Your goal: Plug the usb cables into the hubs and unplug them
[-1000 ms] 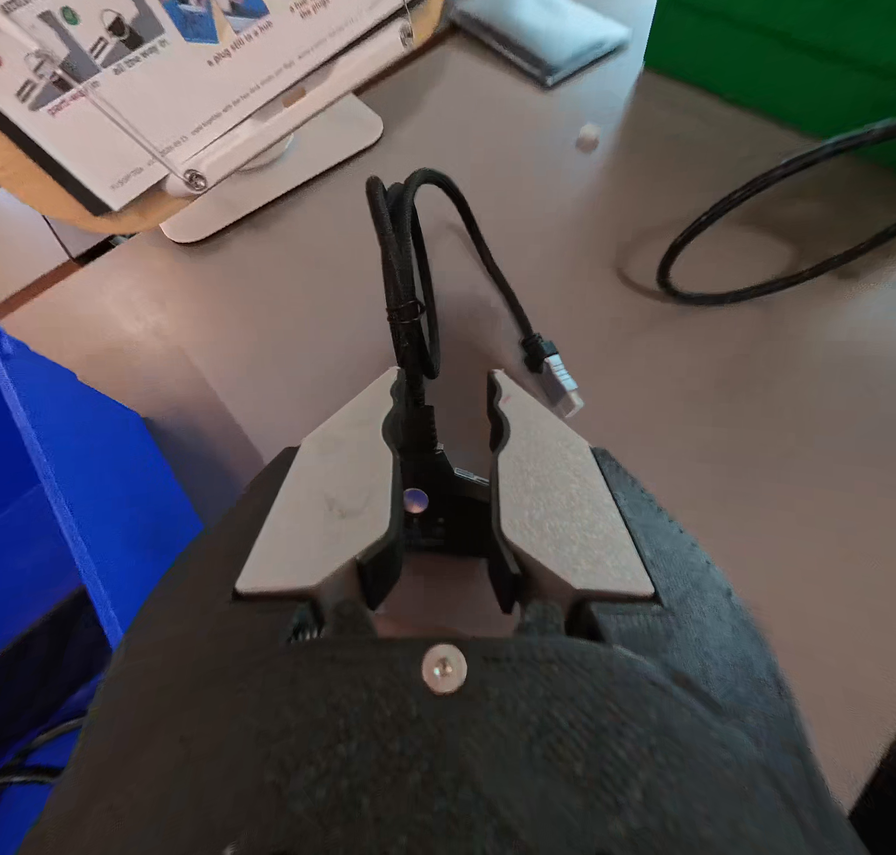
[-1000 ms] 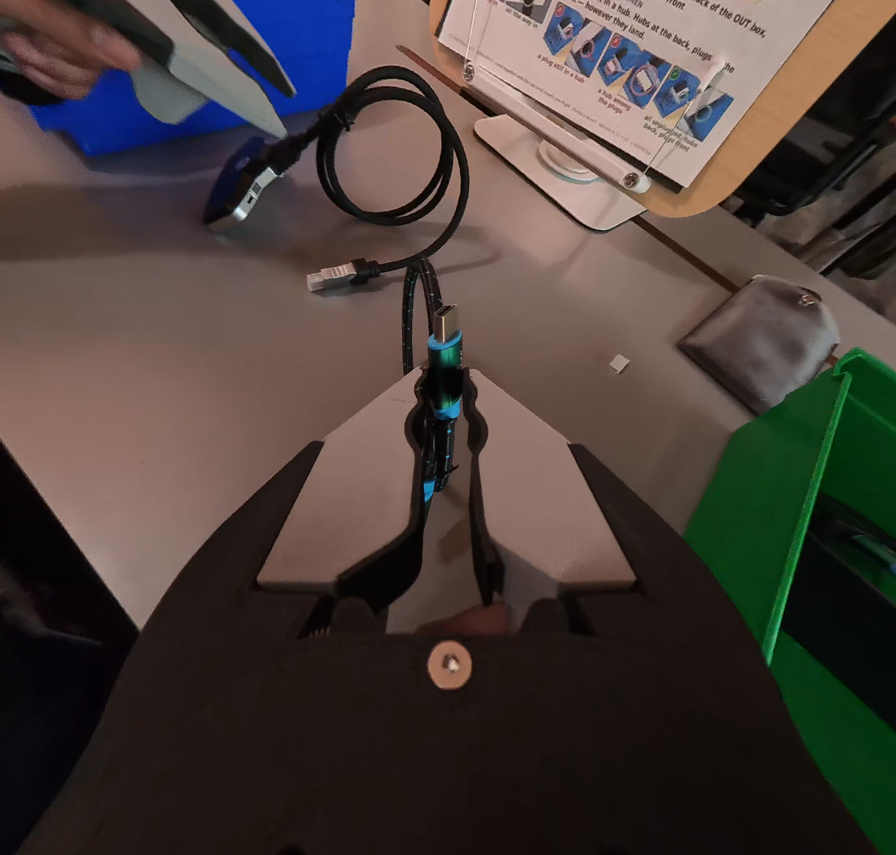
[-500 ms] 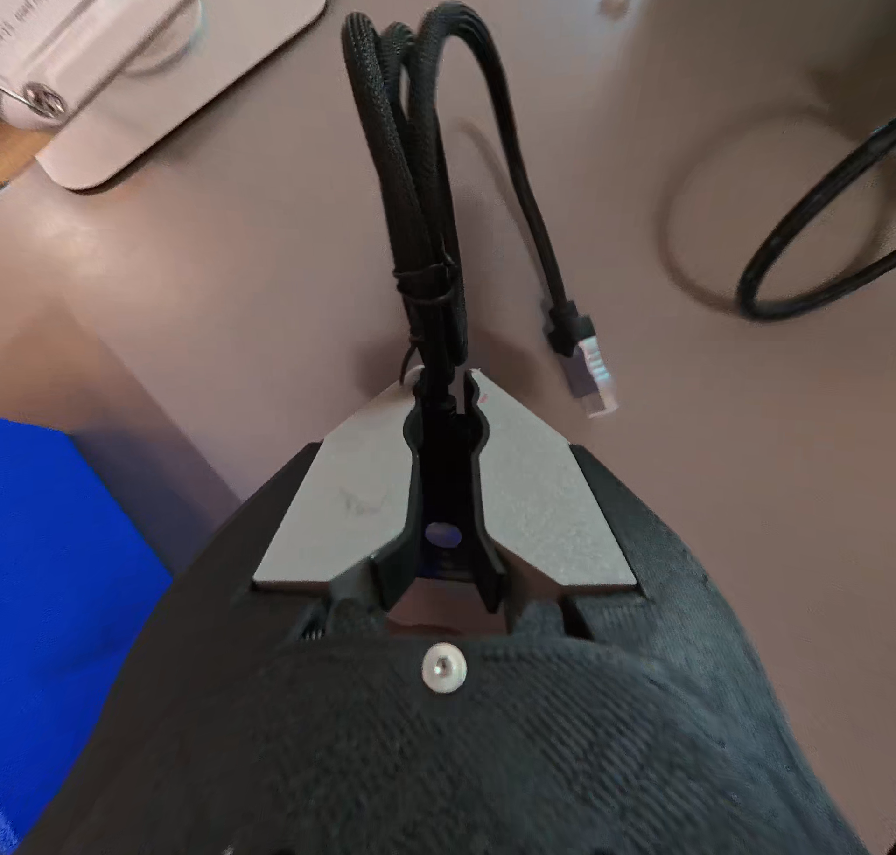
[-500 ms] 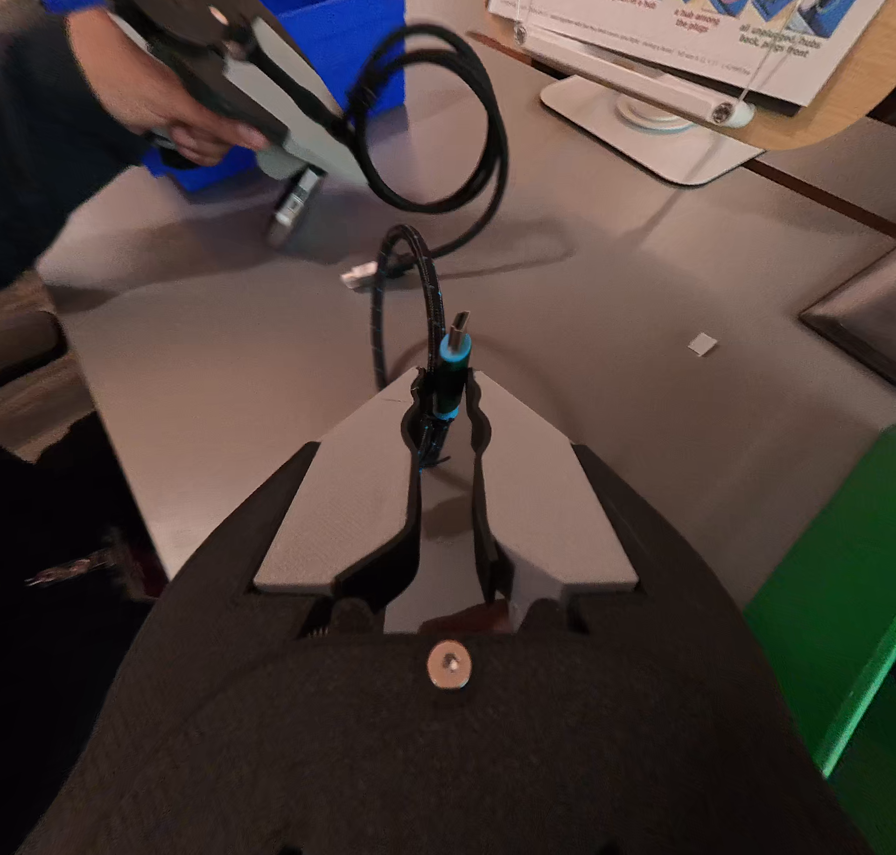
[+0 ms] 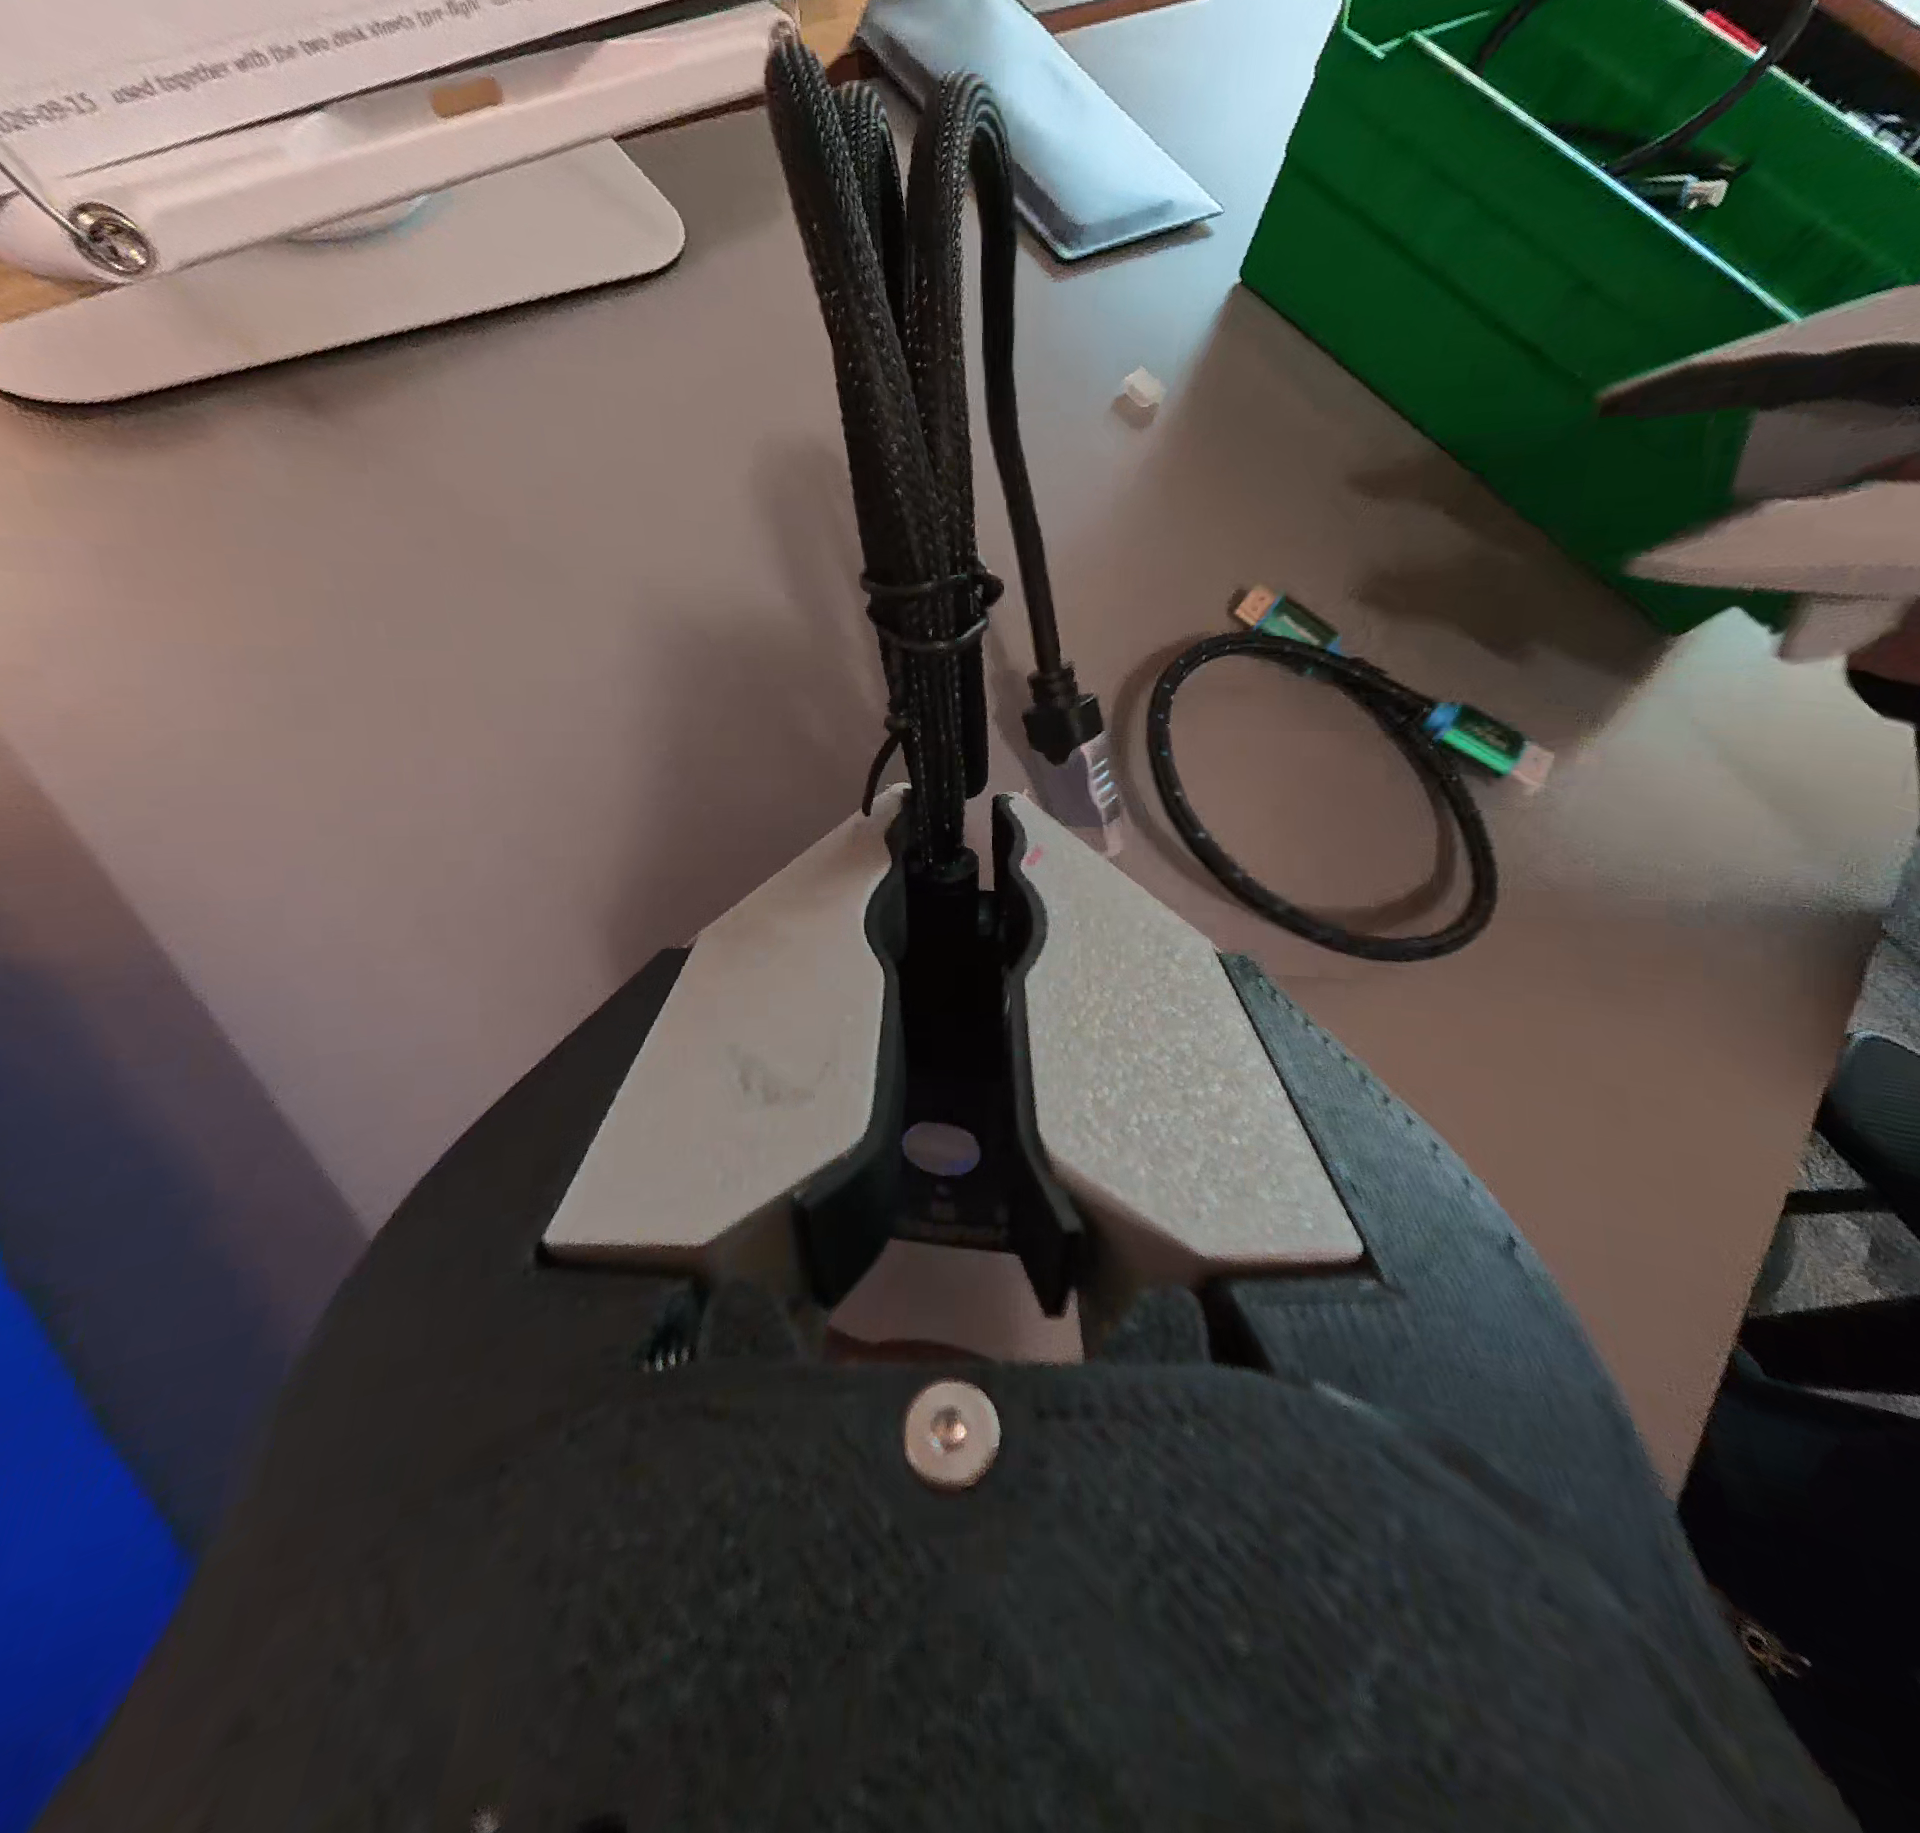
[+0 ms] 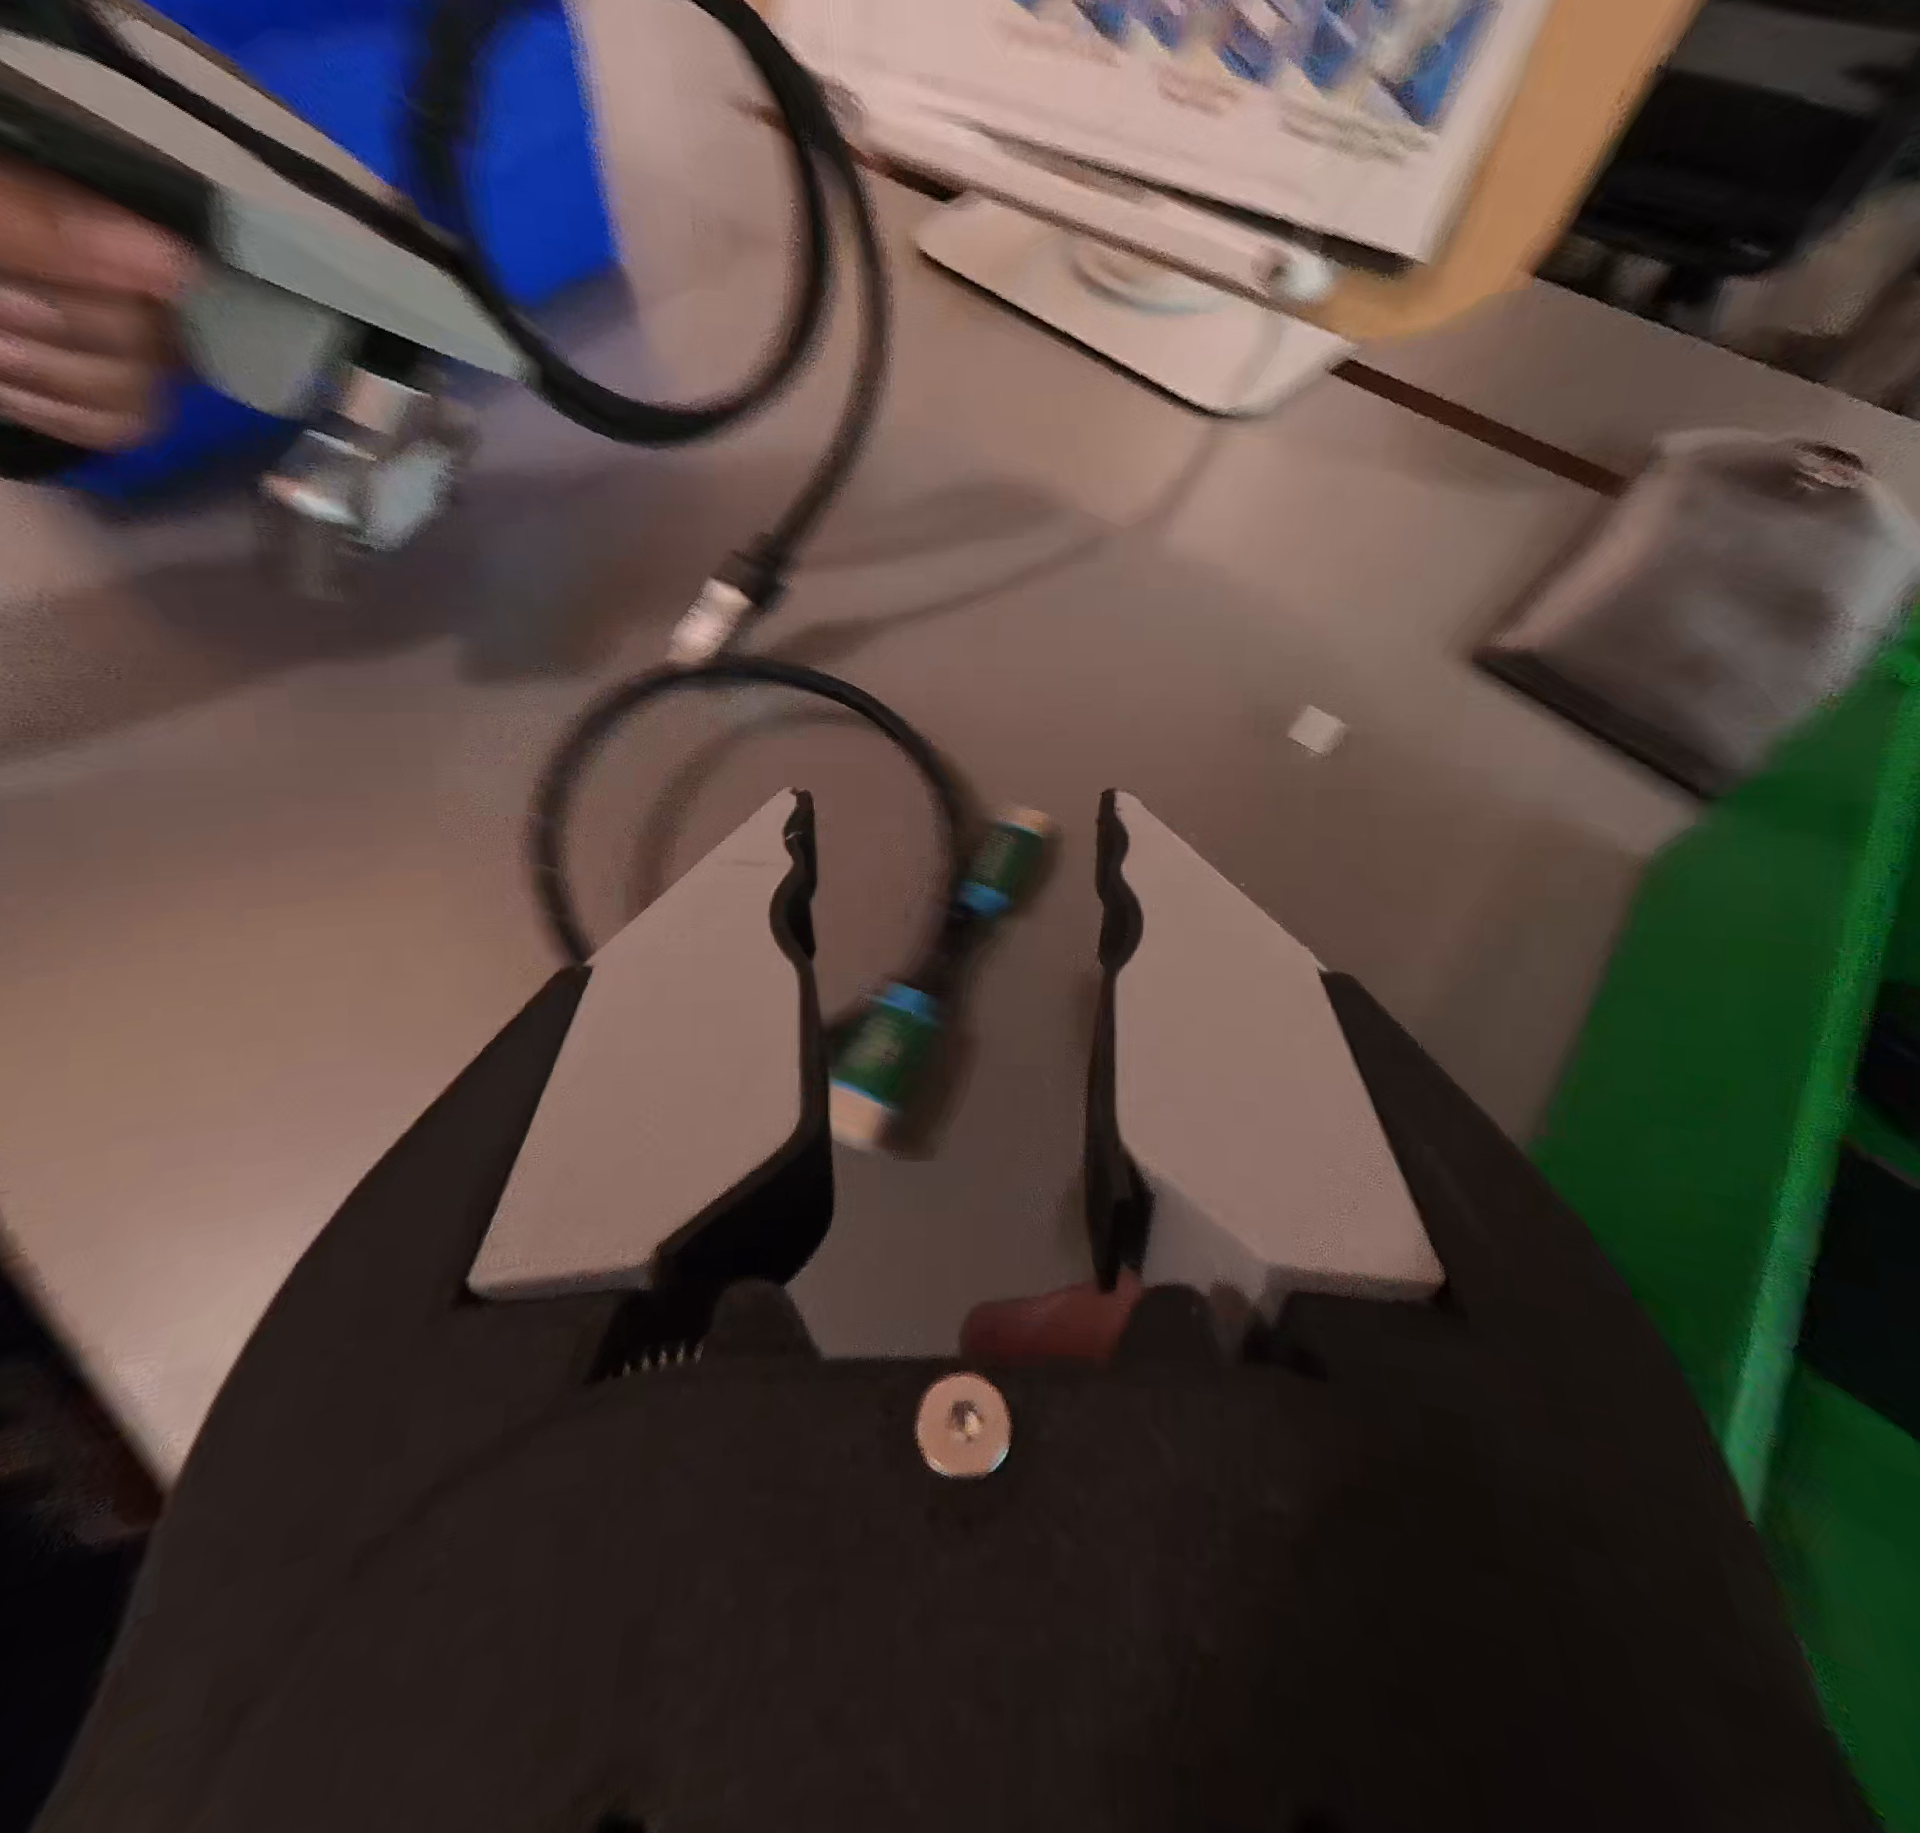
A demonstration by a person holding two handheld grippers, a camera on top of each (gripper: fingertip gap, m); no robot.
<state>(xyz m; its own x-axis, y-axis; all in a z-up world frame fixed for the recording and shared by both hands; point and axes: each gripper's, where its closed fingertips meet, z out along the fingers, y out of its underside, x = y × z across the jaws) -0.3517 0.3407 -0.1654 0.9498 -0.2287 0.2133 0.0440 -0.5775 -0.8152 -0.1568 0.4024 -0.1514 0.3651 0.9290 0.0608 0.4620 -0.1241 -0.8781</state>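
My left gripper [image 5: 951, 807] is shut on a dark hub [image 5: 940, 1087], held above the table. The hub's black braided cable [image 5: 904, 412], tied in a bundle, stands up past the fingertips, and its silver plug [image 5: 1081, 781] hangs loose. My right gripper [image 6: 951, 807] is open and empty, just above a short cable with green-and-blue plugs [image 6: 883, 1056] that lies on the table between its fingers. That cable also shows in the left wrist view [image 5: 1320, 796]. The right wrist view is blurred and shows the left gripper [image 6: 260, 225] with the cable loop [image 6: 831, 256] at upper left.
A green box [image 5: 1507, 225] holding cables stands at the right, also in the right wrist view [image 6: 1766, 1056]. A white stand [image 5: 343, 256] with a printed sheet is at the back. A grey pouch [image 5: 1039, 142] and a small white piece [image 5: 1138, 393] lie beside it. A blue bin [image 6: 416, 69] is at the left. The tips of one gripper are about 20 cm away from the tips of the other. To the small white piece [image 5: 1138, 393]: right tips about 15 cm, left tips about 25 cm.
My right gripper has opened and let go of the green-plug cable, which now lies on the table. My left gripper shut on the hub and lifted it with its cable.
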